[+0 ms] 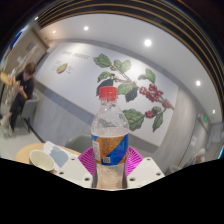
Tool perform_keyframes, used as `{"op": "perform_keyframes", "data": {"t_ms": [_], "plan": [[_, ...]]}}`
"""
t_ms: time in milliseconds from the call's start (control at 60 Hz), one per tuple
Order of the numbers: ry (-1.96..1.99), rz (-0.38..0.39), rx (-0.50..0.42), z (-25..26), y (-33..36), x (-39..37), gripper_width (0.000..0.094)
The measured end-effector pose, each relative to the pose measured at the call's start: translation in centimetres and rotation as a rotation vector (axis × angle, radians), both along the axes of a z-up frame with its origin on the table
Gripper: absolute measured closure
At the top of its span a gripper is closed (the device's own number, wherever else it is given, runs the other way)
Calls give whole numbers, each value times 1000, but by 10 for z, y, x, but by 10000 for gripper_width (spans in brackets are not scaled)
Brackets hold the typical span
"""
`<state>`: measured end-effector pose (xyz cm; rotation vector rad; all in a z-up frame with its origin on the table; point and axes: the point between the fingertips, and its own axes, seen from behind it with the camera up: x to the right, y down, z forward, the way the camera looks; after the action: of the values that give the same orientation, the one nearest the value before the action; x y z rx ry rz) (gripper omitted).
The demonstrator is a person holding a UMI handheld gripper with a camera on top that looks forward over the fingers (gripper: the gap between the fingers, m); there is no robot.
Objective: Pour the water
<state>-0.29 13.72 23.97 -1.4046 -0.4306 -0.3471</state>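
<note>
Gripper view shows, nearest to the camera, the two fingers of the gripper [110,168] with their magenta pads [88,160] turned inward. Between them stands a clear plastic water bottle [109,135], upright, and both pads press against its lower part, so the tongs are closed on the bottle and hold it. The bottle has a red cap [108,94] that is on, a colourful label [109,148] in blue, orange and white around its middle, and clear liquid is visible inside it. Just beside the left finger, a little lower and further out, there is a light-coloured round bowl or cup [44,158]; I cannot tell whether something is in it. It rests on a pale table surface [20,150]. Beyond the bottle there is a white wall [70,95] with a big painted picture of a branch [135,85], with green leaves and small red berries. Far on the left side, well apart from the bottle, a person [22,85] in dark clothes sits near the wall. Above everything is a white ceiling with several small round lamps [147,43] that are shining.
</note>
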Motion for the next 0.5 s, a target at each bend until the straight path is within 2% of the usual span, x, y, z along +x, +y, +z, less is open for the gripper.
{"op": "perform_keyframes", "data": {"t_ms": [33, 67, 100, 217, 233, 300, 367, 400, 467, 500], "plan": [[208, 37, -63, -16, -14, -18, 601], [363, 70, -91, -50, 3, -23, 601], [448, 86, -129, -60, 2, -2, 600], [559, 105, -168, -101, 3, -9, 599], [566, 106, -160, -124, 10, -26, 600], [530, 128, -182, -103, 9, -5, 601], [514, 140, -192, -108, 9, -5, 601], [505, 136, -192, -132, 13, -24, 598], [505, 152, -159, -119, 10, -6, 598], [515, 152, -157, -126, 12, -23, 598]]}}
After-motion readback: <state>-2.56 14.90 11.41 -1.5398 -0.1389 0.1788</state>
